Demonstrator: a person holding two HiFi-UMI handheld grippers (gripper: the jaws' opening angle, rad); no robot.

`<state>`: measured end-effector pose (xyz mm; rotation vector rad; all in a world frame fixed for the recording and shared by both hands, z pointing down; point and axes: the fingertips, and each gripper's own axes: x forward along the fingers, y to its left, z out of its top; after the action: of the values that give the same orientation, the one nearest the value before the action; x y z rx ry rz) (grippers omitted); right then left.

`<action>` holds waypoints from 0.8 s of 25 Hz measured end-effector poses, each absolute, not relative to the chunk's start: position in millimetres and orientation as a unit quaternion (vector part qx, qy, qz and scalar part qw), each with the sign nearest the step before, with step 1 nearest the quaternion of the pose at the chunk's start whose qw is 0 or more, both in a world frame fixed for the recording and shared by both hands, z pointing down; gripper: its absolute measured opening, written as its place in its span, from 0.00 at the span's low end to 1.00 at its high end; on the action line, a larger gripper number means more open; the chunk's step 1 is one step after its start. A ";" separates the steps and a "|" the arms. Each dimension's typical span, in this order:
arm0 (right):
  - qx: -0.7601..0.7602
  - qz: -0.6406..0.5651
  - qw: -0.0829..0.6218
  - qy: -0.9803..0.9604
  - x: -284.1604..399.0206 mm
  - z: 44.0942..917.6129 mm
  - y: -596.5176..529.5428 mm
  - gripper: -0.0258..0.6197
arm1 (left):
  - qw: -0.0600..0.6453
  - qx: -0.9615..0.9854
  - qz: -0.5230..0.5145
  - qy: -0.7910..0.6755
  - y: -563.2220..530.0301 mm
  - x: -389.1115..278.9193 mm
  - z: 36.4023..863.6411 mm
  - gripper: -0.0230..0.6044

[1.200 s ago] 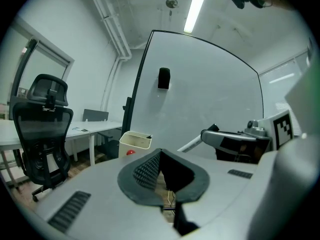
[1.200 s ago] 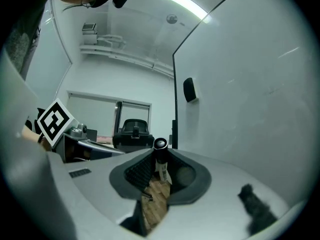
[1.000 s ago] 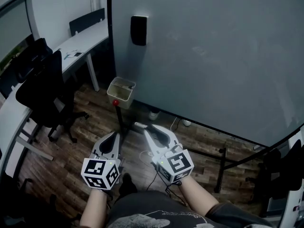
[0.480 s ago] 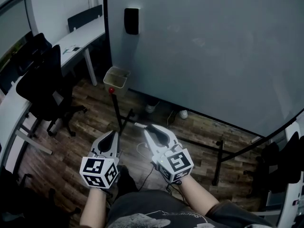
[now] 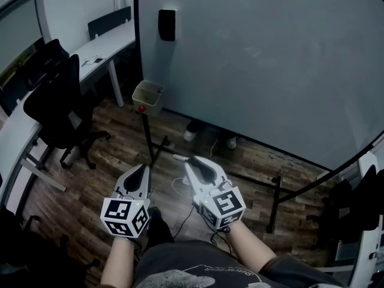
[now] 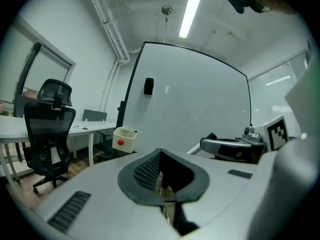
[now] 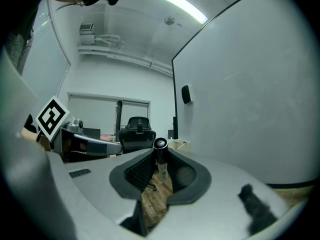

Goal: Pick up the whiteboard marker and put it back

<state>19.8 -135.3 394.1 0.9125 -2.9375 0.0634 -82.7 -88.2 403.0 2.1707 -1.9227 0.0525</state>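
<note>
One whiteboard marker [image 7: 160, 144] is clamped across the right gripper's [image 5: 195, 164] tips. It stands roughly upright with its dark cap end on top, and in the head view one end pokes out to the left. The left gripper [image 5: 141, 170] has its jaws together with nothing in them. Two forearms reach forward, with the two grippers side by side and apart, aimed at the one whiteboard [image 5: 270, 59]. One black eraser [image 5: 167, 24] is on the board. One beige box [image 5: 147, 94] with one red knob [image 5: 141, 108] sits at its lower left corner. One black office chair [image 5: 57, 110] is at left.
</note>
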 end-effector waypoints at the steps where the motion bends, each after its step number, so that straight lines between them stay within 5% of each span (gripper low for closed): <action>1: 0.296 0.021 0.032 -0.954 20.6 394.7 -134.6 0.16 | 0.119 0.742 0.021 -0.660 -86.6 -82.8 403.6 0.06; 20: 0.303 0.022 0.022 -0.952 2.2 387.6 -177.6 0.16 | 0.110 0.747 0.042 -0.655 -120.4 -106.7 404.2 0.06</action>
<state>2.2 -177.6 387.6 0.9387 -2.9508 0.0688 -106.7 -120.4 404.2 2.1952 -1.9245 0.1240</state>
